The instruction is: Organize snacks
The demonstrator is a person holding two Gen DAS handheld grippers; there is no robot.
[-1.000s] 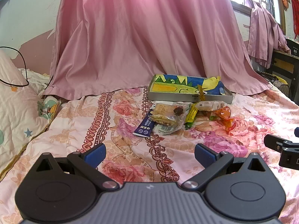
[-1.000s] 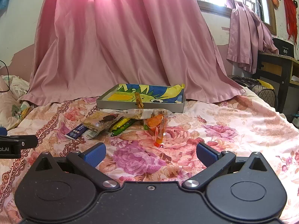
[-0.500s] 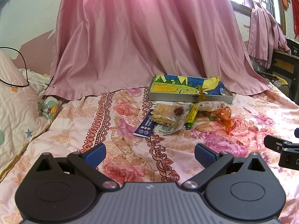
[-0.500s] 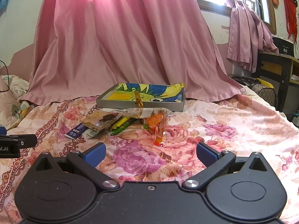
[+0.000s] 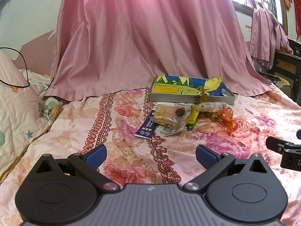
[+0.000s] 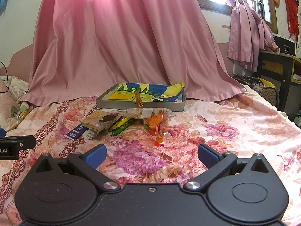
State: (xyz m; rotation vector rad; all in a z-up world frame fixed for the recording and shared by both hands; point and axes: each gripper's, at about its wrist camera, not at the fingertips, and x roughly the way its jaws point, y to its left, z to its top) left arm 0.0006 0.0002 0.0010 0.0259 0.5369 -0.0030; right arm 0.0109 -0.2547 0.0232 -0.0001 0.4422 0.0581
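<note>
A heap of snacks lies on the floral bedspread in front of a shallow grey box [image 5: 191,99] [image 6: 141,106] lined with a blue, yellow and green picture. The heap holds a clear cracker pack [image 5: 169,115] [image 6: 100,120], a dark blue sachet [image 5: 147,129] [image 6: 75,132], a yellow-green bar [image 5: 193,115] [image 6: 123,125], an orange packet [image 5: 226,117] [image 6: 158,127] and a pale wrapped bar [image 6: 143,113]. A thin golden stick [image 5: 202,94] [image 6: 138,99] leans on the box's front wall. My left gripper [image 5: 150,154] and right gripper [image 6: 151,154] both stand open and empty, well short of the heap.
A pink curtain [image 5: 150,41] hangs behind the box. A pillow [image 5: 17,116] with a black cable lies at the left. A dark desk [image 6: 278,71] and a quilted bag [image 6: 263,90] stand off the bed's right side.
</note>
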